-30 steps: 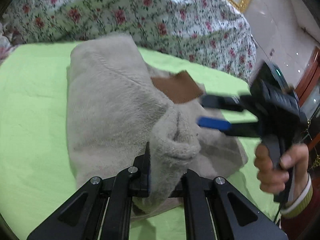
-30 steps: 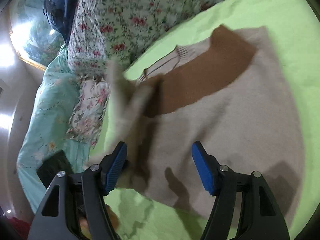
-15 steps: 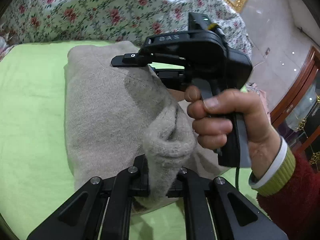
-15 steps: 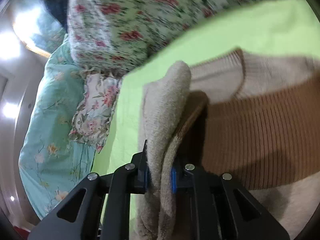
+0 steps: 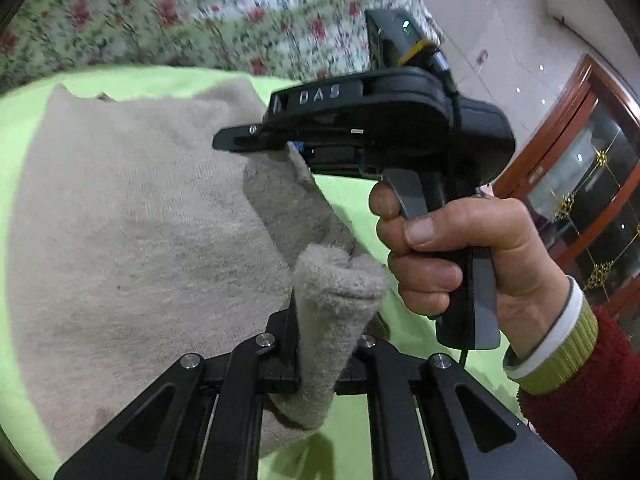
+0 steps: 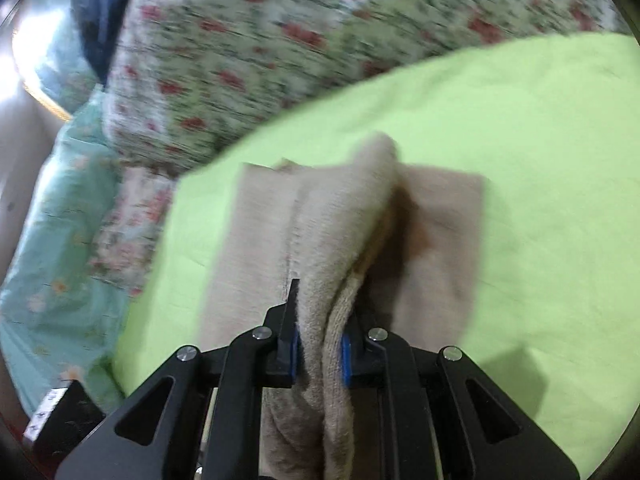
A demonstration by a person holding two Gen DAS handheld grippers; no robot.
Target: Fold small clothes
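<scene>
A beige knit sweater (image 5: 132, 220) lies on a lime green sheet (image 5: 24, 96). My left gripper (image 5: 326, 344) is shut on a bunched edge of the sweater, near the bottom of the left wrist view. My right gripper (image 6: 318, 348) is shut on another fold of the same sweater (image 6: 332, 220) and holds it raised off the sheet (image 6: 540, 140). In the left wrist view the right gripper (image 5: 280, 142) shows from the side, held by a hand, just beyond and above my left one, pinching the sweater's edge.
A floral quilt (image 5: 200, 20) is heaped behind the green sheet; it also shows in the right wrist view (image 6: 260, 48). A teal floral cover (image 6: 52, 220) lies at the left. A wooden glass cabinet (image 5: 580, 168) stands at the right.
My right gripper was open a second ago; it has closed on the sweater's edge and lifted it. The brown part of the sweater is now hidden under the fold. The left gripper kept its hold.
</scene>
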